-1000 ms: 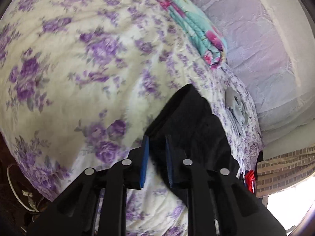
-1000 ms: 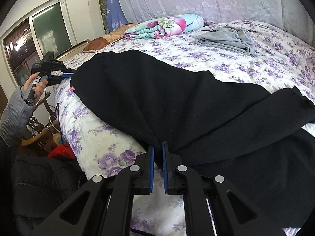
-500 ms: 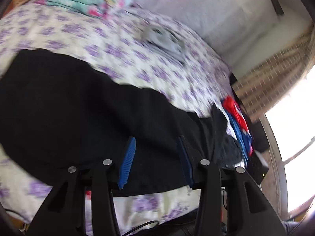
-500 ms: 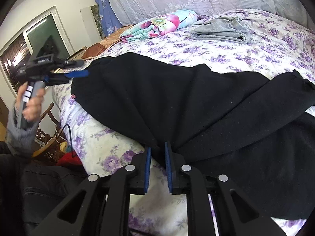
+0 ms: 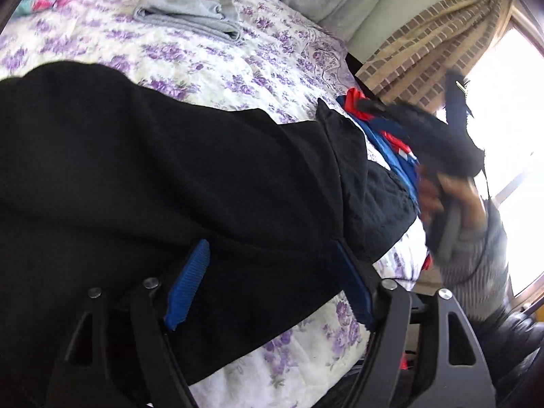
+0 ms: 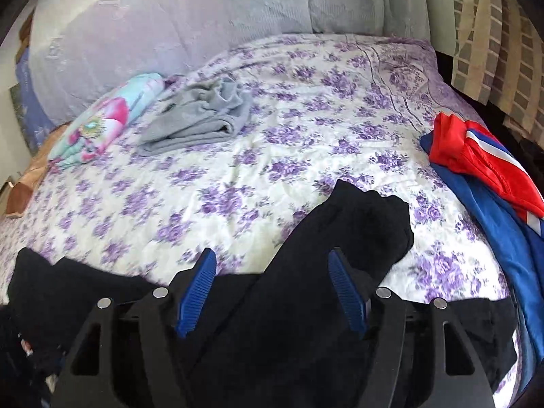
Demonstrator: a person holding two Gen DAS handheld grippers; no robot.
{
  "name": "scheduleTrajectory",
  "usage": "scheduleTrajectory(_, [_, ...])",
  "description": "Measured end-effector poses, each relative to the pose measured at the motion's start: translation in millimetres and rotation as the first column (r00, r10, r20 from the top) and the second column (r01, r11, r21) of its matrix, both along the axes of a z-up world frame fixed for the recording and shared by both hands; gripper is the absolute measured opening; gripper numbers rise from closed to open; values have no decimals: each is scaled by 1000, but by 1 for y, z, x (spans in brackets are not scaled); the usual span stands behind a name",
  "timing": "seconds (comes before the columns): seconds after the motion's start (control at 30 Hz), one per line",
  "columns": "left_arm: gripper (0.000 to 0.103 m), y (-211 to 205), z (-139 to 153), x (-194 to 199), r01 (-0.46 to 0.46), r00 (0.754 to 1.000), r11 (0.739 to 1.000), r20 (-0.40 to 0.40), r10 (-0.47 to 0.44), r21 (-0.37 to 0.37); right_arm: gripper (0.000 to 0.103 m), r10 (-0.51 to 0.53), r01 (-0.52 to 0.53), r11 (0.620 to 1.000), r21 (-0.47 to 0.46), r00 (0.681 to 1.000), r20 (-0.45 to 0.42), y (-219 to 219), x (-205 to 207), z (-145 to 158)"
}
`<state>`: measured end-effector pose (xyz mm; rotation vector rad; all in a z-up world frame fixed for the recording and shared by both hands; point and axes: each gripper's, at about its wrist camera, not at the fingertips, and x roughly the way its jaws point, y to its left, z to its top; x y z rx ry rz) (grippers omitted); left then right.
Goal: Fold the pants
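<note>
My worry is the hem end: the black pants [image 6: 357, 224] lie bunched and rumpled on the floral bedspread [image 6: 238, 156], so a careless pinch there could catch a single layer and drag the fold crooked. Both claws are opening with nothing pinched. My left gripper [image 5: 268, 282] hangs spread over the broad dark cloth near the bed's edge; my right gripper [image 6: 272, 289] is spread too, the crumpled leg end just beyond its blue pads [image 6: 197, 289]. The grey garment [image 6: 200, 119] lies well apart
</note>
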<state>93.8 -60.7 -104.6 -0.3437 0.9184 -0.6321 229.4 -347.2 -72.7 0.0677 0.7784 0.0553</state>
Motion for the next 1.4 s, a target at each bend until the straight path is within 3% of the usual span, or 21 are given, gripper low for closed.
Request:
scheduleTrajectory(0.13, [82, -15, 2, -13, 8, 996, 994, 88, -17, 108, 69, -124, 113, 990, -88, 984, -129, -4, 54, -35])
scheduleTrajectory(0.23, [85, -22, 1, -20, 13, 990, 988, 139, -35, 156, 67, -162, 143, 983, -119, 971, -177, -11, 67, -60])
scheduleTrajectory(0.3, [87, -24, 0, -20, 20, 987, 986, 152, -45, 163, 56, -146, 127, 985, -118, 975, -170, -15, 67, -66])
scheduleTrajectory(0.33, [88, -23, 0, -20, 24, 987, 987, 153, -48, 157, 44, -138, 124, 988, -90, 977, -161, -21, 66, -65])
scheduleTrajectory(0.37, [88, -21, 0, -20, 28, 987, 989, 152, -51, 147, 26, -137, 130, 990, -52, 978, -159, -28, 64, -63])
scheduleTrajectory(0.43, [89, -18, 0, -19, 34, 987, 991, 150, -53, 128, 5, -111, 125, 989, 78, 980, -165, -44, 59, -58])
scheduleTrajectory(0.47, [89, -18, 0, -19, 36, 987, 992, 149, -55, 122, 3, -111, 132, 984, 123, 980, -162, -51, 55, -56])
scheduleTrajectory(0.63, [90, -21, 0, -19, 40, 987, 992, 150, -58, 121, 3, -150, 153, 937, 314, 988, -32, -89, 5, -25])
scheduleTrajectory(0.77, [90, -21, 0, -18, 40, 988, 994, 142, -55, 102, 3, -269, 202, 859, 471, 960, 79, -144, -78, -6])
scheduleTrajectory(0.9, [90, -21, 0, -16, 36, 989, 995, 138, -48, 90, 3, -399, 308, 747, 589, 916, 27, -198, -149, -38])
scheduleTrajectory(1.03, [90, -20, 1, -16, 31, 990, 995, 132, -43, 93, 3, -399, 333, 644, 689, 914, -69, -216, -163, -80])
scheduleTrajectory(1.1, [90, -20, 1, -16, 26, 991, 995, 129, -39, 96, 3, -396, 322, 632, 704, 916, -64, -213, -158, -85])
scheduleTrajectory(1.23, [90, -17, 2, -14, 16, 994, 997, 109, -23, 73, 3, -372, 254, 646, 720, 928, 6, -210, -162, -62])
scheduleTrajectory(1.33, [90, -10, 2, -11, 8, 996, 1000, 83, -10, 21, 3, -355, 202, 681, 704, 932, 77, -205, -176, -43])
scheduleTrajectory(1.4, [90, -6, 4, -9, 8, 998, 1000, 65, -8, -1, 3, -347, 215, 715, 665, 935, 70, -206, -180, -47])
